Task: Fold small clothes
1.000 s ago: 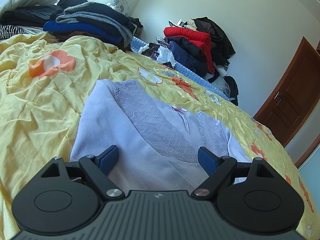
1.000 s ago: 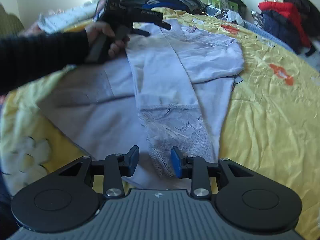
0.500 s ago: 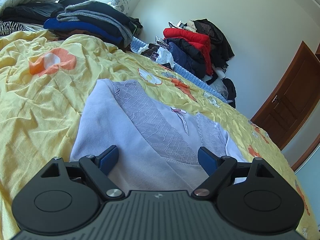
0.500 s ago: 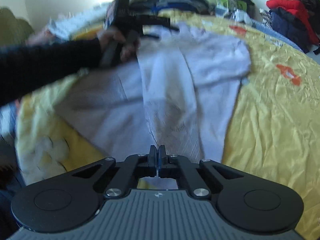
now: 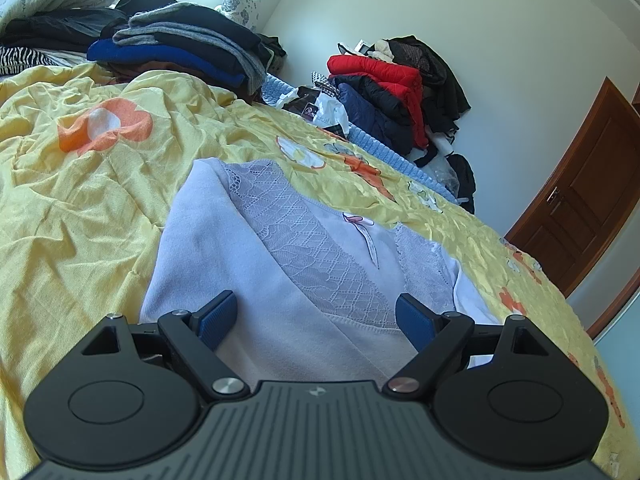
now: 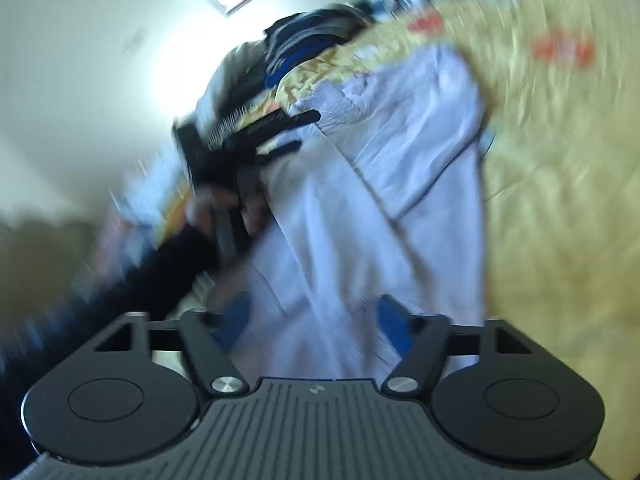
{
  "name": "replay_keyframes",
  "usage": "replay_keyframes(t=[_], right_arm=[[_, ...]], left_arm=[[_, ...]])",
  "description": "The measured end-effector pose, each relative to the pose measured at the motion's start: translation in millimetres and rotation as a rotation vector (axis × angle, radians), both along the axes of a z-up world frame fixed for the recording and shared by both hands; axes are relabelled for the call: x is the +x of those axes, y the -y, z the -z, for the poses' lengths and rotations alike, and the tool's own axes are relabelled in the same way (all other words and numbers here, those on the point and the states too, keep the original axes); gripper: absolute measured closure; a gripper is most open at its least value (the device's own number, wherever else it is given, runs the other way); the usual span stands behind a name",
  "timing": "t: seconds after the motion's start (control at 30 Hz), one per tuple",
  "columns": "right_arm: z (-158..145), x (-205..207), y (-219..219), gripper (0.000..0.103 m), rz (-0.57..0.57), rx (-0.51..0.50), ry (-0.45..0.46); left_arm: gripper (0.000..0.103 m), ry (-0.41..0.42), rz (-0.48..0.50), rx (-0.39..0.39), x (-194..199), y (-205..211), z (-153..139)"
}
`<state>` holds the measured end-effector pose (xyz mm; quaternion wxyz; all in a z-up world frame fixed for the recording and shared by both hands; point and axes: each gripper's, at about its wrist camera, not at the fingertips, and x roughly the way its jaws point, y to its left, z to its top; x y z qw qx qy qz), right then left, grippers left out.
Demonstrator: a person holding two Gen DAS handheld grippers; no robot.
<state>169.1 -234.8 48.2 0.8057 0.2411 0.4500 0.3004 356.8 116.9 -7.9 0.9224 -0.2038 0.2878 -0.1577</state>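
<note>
A pale lilac top (image 5: 288,256) with a lace neckline and a small bow lies spread on the yellow bedspread (image 5: 80,208). My left gripper (image 5: 318,318) hovers open above its lower part, nothing between the blue pads. In the blurred right wrist view the same top (image 6: 360,208) lies with a sleeve folded across it. My right gripper (image 6: 314,320) is over the top's near edge, its jaws opening, with cloth seen behind the gap but not pinched. The left gripper (image 6: 280,132), held by a hand in a black sleeve, shows at the top's far side.
Stacks of folded dark and blue clothes (image 5: 180,52) sit at the bed's far end. A heap of red and dark jackets (image 5: 400,92) stands against the wall, and a brown door (image 5: 580,216) is at the right. A blue knit blanket (image 5: 384,148) edges the bed.
My right gripper closed fully, then opened wide while rolling and swinging, so its view is now tilted and blurred. The left gripper has stayed open and still.
</note>
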Motion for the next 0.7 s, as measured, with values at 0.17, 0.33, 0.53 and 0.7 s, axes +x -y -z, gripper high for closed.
replay_keyframes(t=[0.17, 0.33, 0.53, 0.7], right_arm=[[43.1, 37.4, -6.4, 0.038, 0.038, 0.039, -0.166], [46.4, 33.2, 9.3, 0.081, 0.053, -0.024, -0.187], [22.2, 29.8, 2.1, 0.052, 0.083, 0.029, -0.16], [12.1, 45.3, -34.4, 0.037, 0.003, 0.005, -0.156]], left_arm=[[0.016, 0.0, 0.0, -0.01, 0.1, -0.4, 0.4], [0.016, 0.001, 0.001, -0.027, 0.7, -2.8, 1.3], [0.016, 0.006, -0.023, 0.164, -4.4, 23.0, -5.8], [0.015, 0.082, -0.114, 0.635, -29.6, 79.7, -20.2]])
